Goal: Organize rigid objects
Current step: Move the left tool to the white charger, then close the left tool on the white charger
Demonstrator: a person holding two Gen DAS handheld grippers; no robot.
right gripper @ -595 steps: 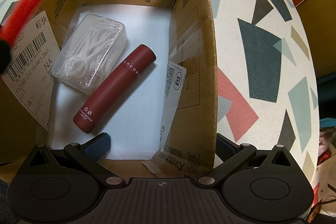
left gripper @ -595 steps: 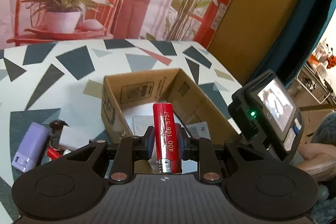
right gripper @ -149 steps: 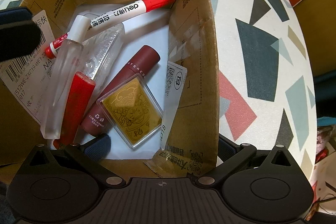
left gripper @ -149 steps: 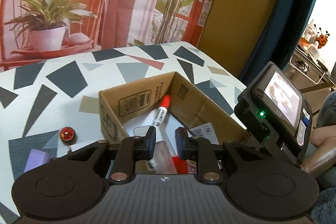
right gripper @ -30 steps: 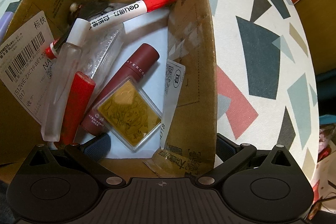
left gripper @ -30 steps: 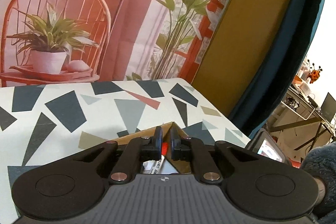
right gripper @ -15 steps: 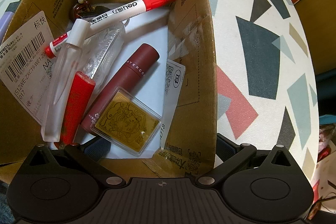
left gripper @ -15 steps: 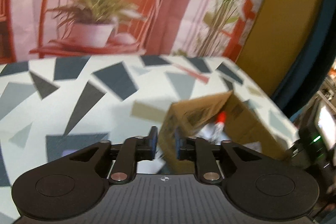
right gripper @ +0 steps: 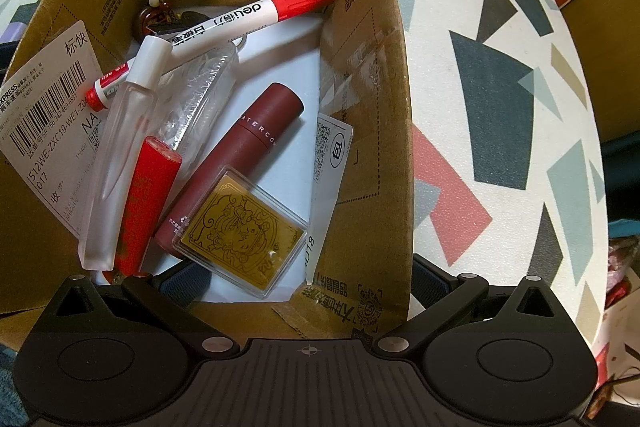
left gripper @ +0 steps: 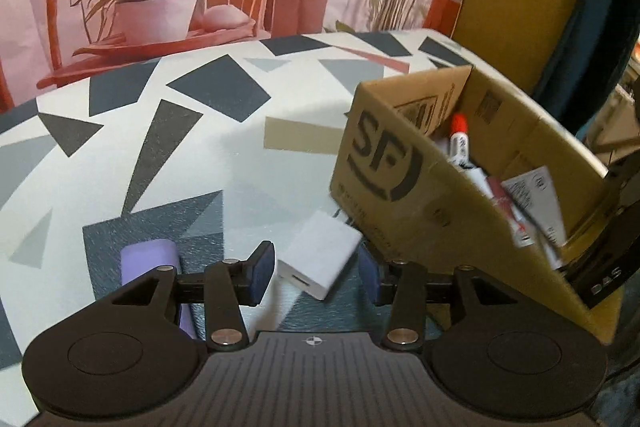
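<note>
Left gripper [left gripper: 316,273] hovers open over the white charger [left gripper: 320,259] beside the box [left gripper: 404,195], so straddle it squarely before squeezing; right gripper [right gripper: 308,281], spread wide, straddles the box's right wall.

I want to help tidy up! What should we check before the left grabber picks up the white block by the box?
1. Left gripper open wide enough: ok, fingers spread on both sides of the white block.
2. Block lined up between the fingers: ok, though it lies slanted.
3. Block free to lift: cannot tell, its far corner sits close to the box.
4. Purple thing out of the way: ok, it lies outside the left finger.
5. Room in the box: ok, bare white bottom shows near the red marker.
6. Box held steady: ok, right gripper straddles its wall.
</note>
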